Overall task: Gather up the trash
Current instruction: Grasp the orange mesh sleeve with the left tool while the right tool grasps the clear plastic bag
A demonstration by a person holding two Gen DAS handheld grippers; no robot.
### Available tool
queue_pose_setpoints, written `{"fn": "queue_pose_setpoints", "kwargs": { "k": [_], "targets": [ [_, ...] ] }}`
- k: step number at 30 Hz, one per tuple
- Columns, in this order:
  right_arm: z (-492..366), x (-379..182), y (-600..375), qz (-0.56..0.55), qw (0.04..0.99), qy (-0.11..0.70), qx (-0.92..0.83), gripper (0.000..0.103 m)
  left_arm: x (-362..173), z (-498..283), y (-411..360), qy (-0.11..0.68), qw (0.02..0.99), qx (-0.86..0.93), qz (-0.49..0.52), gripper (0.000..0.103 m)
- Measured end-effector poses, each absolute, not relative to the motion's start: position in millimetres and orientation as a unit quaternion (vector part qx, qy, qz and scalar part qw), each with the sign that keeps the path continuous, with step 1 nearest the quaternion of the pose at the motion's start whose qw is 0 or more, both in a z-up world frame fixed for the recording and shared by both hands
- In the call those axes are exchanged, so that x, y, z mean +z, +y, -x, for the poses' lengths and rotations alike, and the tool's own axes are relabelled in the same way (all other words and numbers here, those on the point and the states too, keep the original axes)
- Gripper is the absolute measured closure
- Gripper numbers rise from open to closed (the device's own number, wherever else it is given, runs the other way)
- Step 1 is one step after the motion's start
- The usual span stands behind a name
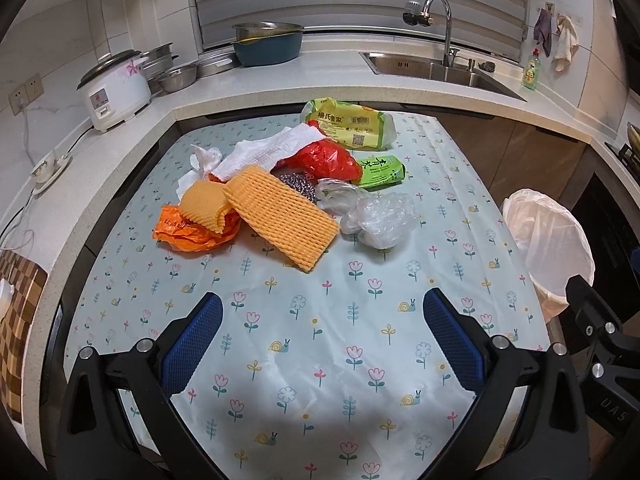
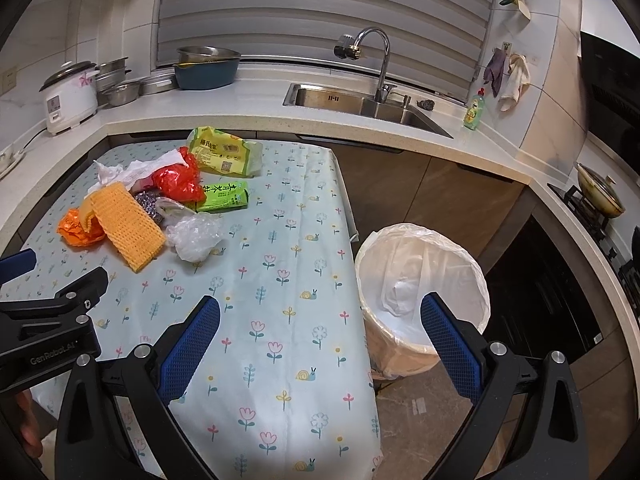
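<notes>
A heap of trash lies at the far side of the flowered tablecloth (image 1: 320, 344): yellow foam netting (image 1: 280, 220), an orange bag (image 1: 188, 232), white paper towel (image 1: 264, 150), a red bag (image 1: 324, 158), clear plastic (image 1: 380, 216), a green carton (image 1: 380, 172) and a yellow-green package (image 1: 352, 120). The heap also shows in the right wrist view, with the netting (image 2: 126, 226) nearest. My left gripper (image 1: 322, 312) is open and empty above the near cloth. My right gripper (image 2: 320, 314) is open and empty over the table's right edge, beside the lined bin (image 2: 424, 292).
The bin (image 1: 548, 240) stands on the floor right of the table. A counter wraps the back with a rice cooker (image 1: 114, 88), metal bowls, a blue basin (image 1: 268, 46), a sink (image 1: 436, 68) and a soap bottle (image 2: 474, 110). A stove with a pan (image 2: 600, 194) is at right.
</notes>
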State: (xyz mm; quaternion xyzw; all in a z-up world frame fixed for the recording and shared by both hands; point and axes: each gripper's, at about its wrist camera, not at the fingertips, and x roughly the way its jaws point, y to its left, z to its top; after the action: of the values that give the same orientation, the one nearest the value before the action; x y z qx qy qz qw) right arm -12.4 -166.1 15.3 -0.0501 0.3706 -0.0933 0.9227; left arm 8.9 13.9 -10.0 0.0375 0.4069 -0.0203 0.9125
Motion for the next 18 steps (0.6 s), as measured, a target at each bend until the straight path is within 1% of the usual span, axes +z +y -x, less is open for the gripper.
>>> {"fn": "queue_pose_setpoints", "kwargs": {
  "k": [10, 18],
  "targets": [
    [-16.9, 4.9, -146.7, 0.035, 0.924, 0.375, -0.07, 0.007, -20.4, -34.4, 49.5, 0.414, 0.91, -0.007, -0.013, 0.007],
    [-59.6, -16.6, -118.6, 0.025, 0.922, 0.386, -0.029, 0.007, -31.2, -61.5, 78.3, 0.418, 0.908, 0.013, 0.003, 0.007]
  ]
}}
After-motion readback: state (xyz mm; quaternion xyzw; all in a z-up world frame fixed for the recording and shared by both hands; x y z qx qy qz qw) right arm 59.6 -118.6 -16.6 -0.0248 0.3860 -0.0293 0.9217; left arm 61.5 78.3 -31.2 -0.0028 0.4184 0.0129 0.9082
